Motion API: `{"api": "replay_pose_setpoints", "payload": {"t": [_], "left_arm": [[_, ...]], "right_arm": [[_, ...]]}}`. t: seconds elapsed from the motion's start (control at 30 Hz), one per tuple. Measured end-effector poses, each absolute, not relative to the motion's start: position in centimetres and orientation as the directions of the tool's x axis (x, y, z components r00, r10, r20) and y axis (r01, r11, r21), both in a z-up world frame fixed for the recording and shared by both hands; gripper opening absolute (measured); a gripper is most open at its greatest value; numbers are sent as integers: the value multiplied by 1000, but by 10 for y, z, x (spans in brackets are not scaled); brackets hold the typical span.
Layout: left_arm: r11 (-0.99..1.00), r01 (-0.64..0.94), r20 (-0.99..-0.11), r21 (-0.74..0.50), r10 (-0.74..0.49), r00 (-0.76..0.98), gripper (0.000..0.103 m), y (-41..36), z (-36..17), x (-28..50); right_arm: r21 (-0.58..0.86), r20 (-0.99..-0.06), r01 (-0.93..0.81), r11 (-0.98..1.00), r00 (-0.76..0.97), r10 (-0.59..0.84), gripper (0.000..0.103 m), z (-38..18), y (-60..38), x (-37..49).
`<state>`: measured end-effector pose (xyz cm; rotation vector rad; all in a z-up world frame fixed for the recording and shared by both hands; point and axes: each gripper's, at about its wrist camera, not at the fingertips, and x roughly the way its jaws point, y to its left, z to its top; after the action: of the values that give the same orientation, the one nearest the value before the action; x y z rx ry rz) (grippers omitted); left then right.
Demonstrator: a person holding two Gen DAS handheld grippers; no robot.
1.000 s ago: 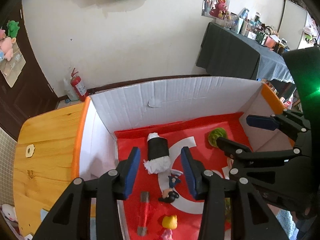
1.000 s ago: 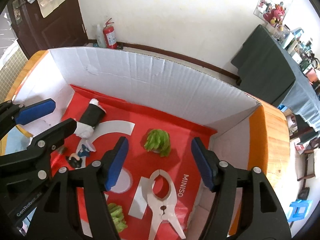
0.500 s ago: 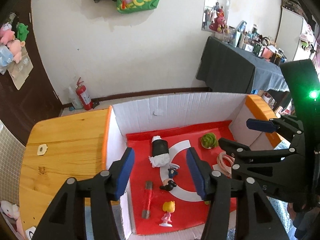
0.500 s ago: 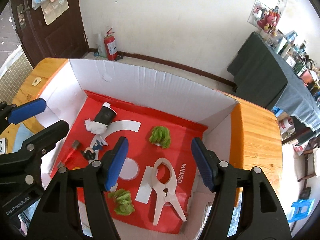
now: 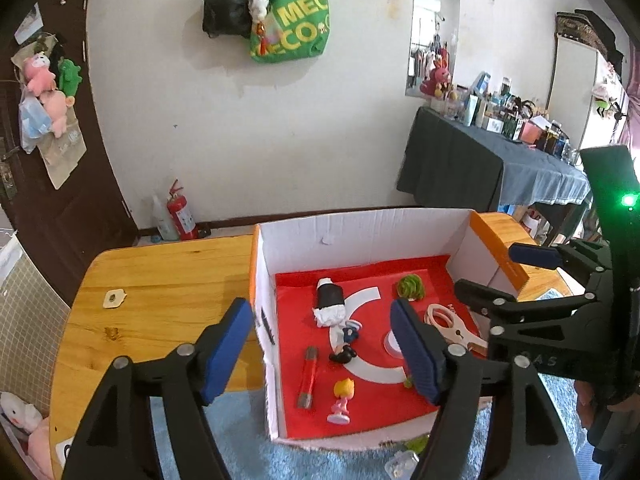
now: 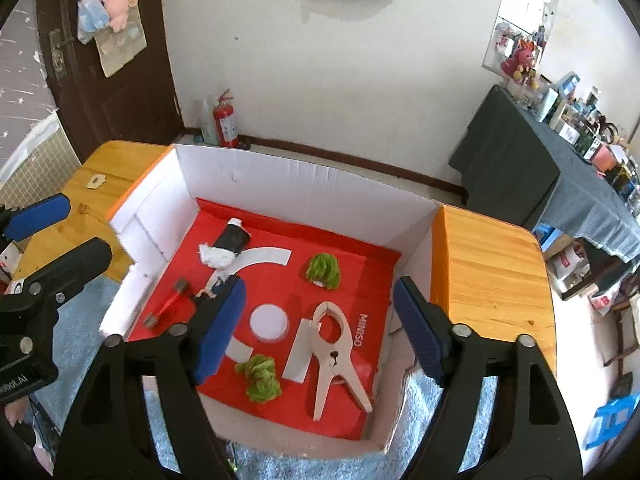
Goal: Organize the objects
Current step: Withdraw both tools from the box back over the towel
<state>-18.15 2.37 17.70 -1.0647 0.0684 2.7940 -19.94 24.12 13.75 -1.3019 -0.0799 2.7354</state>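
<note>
Both hand-held grippers, left and right, hover spread and empty, jaws just having opened wider. Below them the white box on the wooden surface holds two green pompoms, one cream clamp, two figurines, one black tube and one red stick.

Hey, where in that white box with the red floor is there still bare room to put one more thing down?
Inside the box, free patches: the red strip along the back wall behind the black-and-white tube and the upper green tuft, and the middle around the white circle. Crowded: the left side with the red stick and figurines, and the front with the lower green tuft and beige clamp.
</note>
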Motion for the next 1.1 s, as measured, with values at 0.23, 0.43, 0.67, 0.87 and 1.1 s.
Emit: {"api": "replay_pose_setpoints", "payload": {"t": [0.23, 0.43, 0.67, 0.87, 1.1], "left_arm": [[-987, -160, -639, -32, 143, -756, 81, 16, 184, -145], [-986, -166, -589, -19, 146, -795, 90, 14, 191, -110], [-986, -167, -547, -27, 154, -823, 97, 7, 188, -69], [-986, -154, -538, -60, 162, -828, 100, 2, 169, -38], [-985, -148, -576, -85, 170, -799, 102, 6, 127, -17]], "right_arm": [[-52, -706, -69, -996, -703, 85, 82, 151, 239, -163], [-53, -648, -70, -996, -757, 88, 85, 160, 232, -134], [-30, -595, -61, -998, -801, 67, 93, 159, 223, -95], [-24, -557, -67, -997, -827, 69, 94, 149, 216, -62], [-14, -557, -84, -996, -827, 77, 96, 114, 210, -33]]}}
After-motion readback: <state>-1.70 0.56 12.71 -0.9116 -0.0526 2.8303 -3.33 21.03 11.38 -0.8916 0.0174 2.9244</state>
